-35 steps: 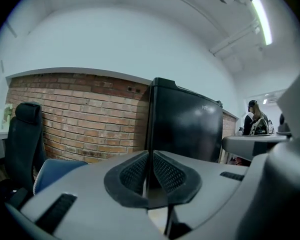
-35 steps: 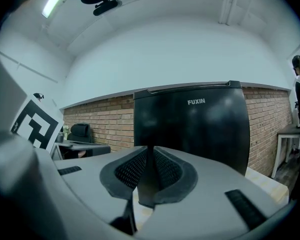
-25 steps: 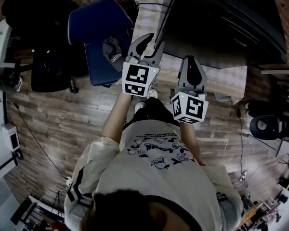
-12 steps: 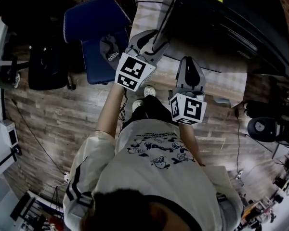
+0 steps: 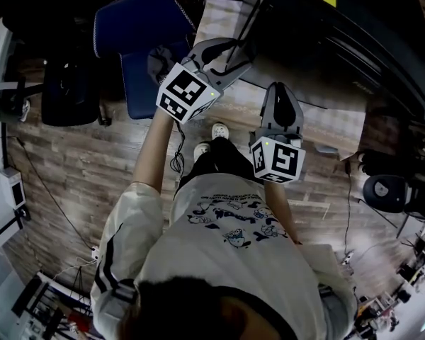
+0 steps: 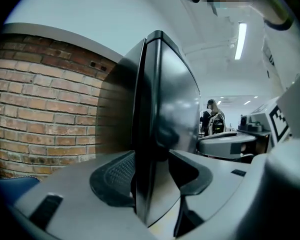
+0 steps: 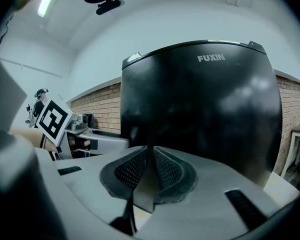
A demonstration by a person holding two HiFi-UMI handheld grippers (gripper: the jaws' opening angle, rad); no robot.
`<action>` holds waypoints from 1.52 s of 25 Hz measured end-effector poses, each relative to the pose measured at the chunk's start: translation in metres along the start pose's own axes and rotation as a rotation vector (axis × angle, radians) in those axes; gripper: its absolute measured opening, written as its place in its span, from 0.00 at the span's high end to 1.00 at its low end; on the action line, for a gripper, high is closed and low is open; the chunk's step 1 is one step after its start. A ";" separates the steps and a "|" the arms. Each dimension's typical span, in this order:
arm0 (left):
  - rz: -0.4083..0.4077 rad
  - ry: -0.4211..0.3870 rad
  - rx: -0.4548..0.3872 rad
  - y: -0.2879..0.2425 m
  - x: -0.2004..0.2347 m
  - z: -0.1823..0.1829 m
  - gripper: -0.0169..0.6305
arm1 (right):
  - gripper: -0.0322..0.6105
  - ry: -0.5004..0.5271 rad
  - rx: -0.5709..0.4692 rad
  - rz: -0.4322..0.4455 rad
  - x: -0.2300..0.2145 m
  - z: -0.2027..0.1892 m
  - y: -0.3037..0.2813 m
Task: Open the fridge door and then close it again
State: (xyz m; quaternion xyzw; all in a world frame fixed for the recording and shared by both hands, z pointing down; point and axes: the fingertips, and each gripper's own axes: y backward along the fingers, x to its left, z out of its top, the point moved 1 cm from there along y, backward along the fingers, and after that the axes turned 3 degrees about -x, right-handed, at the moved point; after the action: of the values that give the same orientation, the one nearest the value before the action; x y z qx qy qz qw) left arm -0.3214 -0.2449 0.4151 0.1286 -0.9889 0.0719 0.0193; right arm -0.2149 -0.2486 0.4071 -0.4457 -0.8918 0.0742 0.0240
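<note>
Jaws of the left gripper (image 6: 151,171) stand wide and have just been opening; the upright free edge of the fridge door (image 6: 175,94) runs between them, but the pads (image 6: 115,176) do not squeeze it, and a sliver of space shows on the right-hand side; the right gripper (image 7: 151,156) has its jaws closed together with nothing in them, and it points straight at the glossy black front of the fridge (image 7: 200,109) (the name FUXIN shows near its top) without touching it, as far as its own view tells; in the head view the fridge stands on a checked cloth (image 5: 326,115) ahead of the person, with the left gripper at the door's left edge and the right gripper just beside it, lower in that view; the door lies flat against the cabinet, only a thin dark seam dividing the two, and no shelf or inner lining shows in any view, so I judge it shut or all but shut; loosened jaws around a closed door read to me as the letting-go at the end, with both swings done; whether the door has seated fully I cannot tell, and drawing the left gripper clear of the edge is what seems left.
</note>
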 end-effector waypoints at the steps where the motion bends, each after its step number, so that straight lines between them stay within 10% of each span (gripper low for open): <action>1: -0.014 0.003 -0.004 -0.001 0.000 0.000 0.64 | 0.87 0.000 0.001 0.002 -0.001 -0.001 -0.001; 14: -0.124 -0.005 0.013 -0.008 0.002 0.000 0.65 | 0.87 -0.028 0.016 0.034 -0.008 -0.011 -0.013; 38: -0.042 -0.010 0.006 0.026 -0.040 -0.005 0.67 | 0.87 -0.065 -0.030 -0.009 -0.010 -0.009 0.028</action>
State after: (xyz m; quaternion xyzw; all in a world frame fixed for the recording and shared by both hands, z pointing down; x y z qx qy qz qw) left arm -0.2893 -0.2095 0.4139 0.1497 -0.9858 0.0740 0.0156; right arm -0.1860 -0.2390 0.4123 -0.4393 -0.8951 0.0752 -0.0112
